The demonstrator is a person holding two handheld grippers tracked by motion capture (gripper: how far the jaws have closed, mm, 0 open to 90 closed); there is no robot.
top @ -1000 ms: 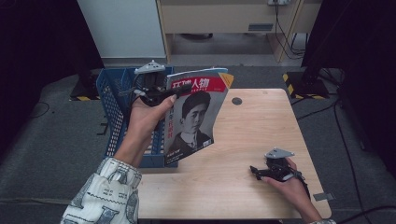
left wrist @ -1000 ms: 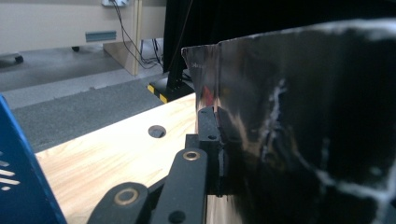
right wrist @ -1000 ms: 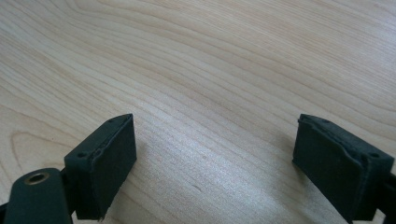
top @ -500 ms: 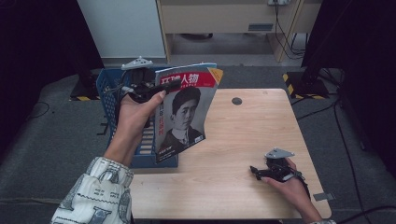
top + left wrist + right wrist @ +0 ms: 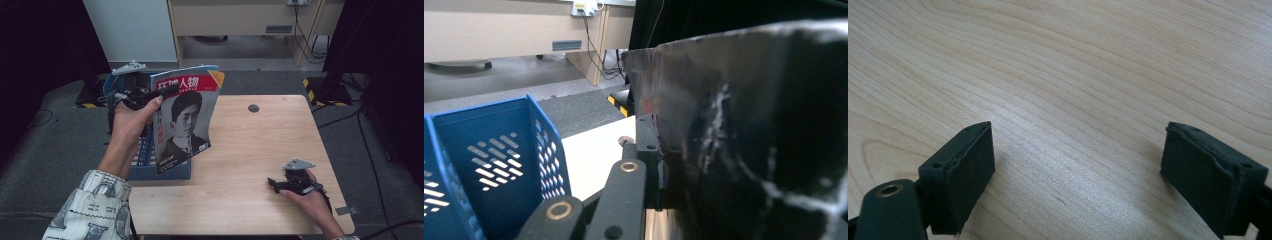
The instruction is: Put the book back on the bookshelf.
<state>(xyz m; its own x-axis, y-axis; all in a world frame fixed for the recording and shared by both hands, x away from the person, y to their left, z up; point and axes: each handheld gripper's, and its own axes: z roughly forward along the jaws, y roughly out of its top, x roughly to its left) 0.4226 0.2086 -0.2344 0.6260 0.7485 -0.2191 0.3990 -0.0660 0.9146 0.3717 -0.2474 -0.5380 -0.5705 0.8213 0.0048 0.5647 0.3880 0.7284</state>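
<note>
The left claw (image 5: 167, 91) is clamped on the magazine (image 5: 186, 117), held upright above the blue rack (image 5: 165, 170). Slotting it in is likely what remains. The right claw (image 5: 272, 182) rests on the table (image 5: 260, 145), jaws apart and empty.

Your glossy red-topped magazine with the portrait cover (image 5: 185, 120) hides much of the blue perforated plastic file rack (image 5: 165, 170) behind it in the high view, and its small print is too fine to read. In the left gripper view the magazine's dark back (image 5: 749, 135) runs off the right and bottom edges, covering one side of your left claw (image 5: 651, 165). Your patterned sleeve (image 5: 90, 210) is cut off at the bottom edge.
</note>
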